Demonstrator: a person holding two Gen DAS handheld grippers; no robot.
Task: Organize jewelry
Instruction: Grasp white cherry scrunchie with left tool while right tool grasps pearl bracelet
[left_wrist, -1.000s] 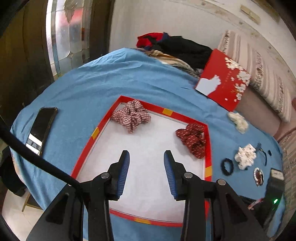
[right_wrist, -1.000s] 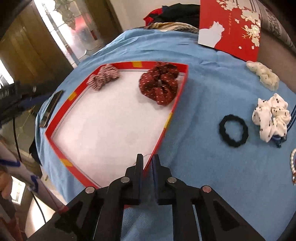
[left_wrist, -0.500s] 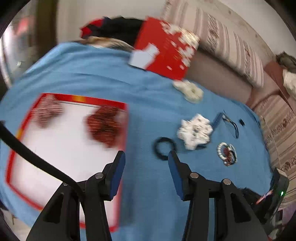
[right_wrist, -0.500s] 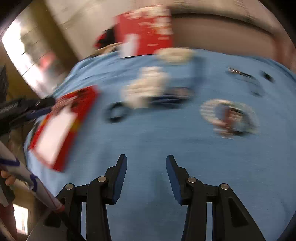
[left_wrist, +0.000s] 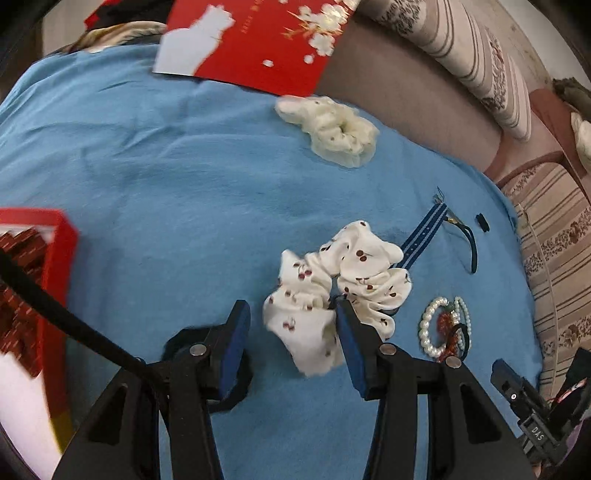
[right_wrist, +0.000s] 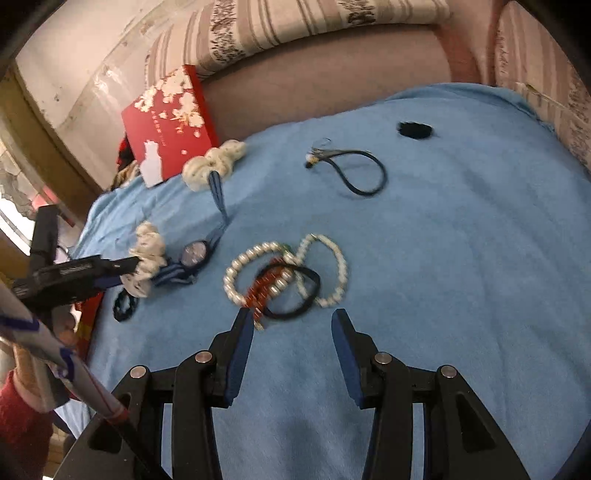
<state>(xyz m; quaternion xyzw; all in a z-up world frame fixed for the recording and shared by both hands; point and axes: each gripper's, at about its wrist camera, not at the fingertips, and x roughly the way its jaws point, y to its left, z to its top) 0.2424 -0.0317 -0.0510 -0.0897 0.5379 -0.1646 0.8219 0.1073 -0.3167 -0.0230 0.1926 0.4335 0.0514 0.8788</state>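
Note:
My left gripper (left_wrist: 291, 314) is open, its jaws straddling the near lobe of a white cherry-print scrunchie (left_wrist: 332, 280) on the blue cloth. A black hair tie (left_wrist: 184, 341) lies under its left finger. My right gripper (right_wrist: 291, 321) is open just short of a tangle of pearl bracelets (right_wrist: 284, 269), red beads and a black hair tie. The left gripper (right_wrist: 110, 273) shows in the right wrist view at the white scrunchie (right_wrist: 147, 251). The red-rimmed tray (left_wrist: 55, 266) with a dark red scrunchie (left_wrist: 18, 251) is at the left edge.
A cream scrunchie (left_wrist: 332, 129) and a red gift box (left_wrist: 251, 37) lie at the back. A blue striped band (left_wrist: 424, 236), a dark cord loop (right_wrist: 362, 173) and a small black tie (right_wrist: 413, 130) lie on the cloth. A sofa (right_wrist: 332, 85) borders the far side.
Both grippers swung right, away from the tray, toward the loose items. My right gripper opened. My left gripper came down around the white scrunchie.

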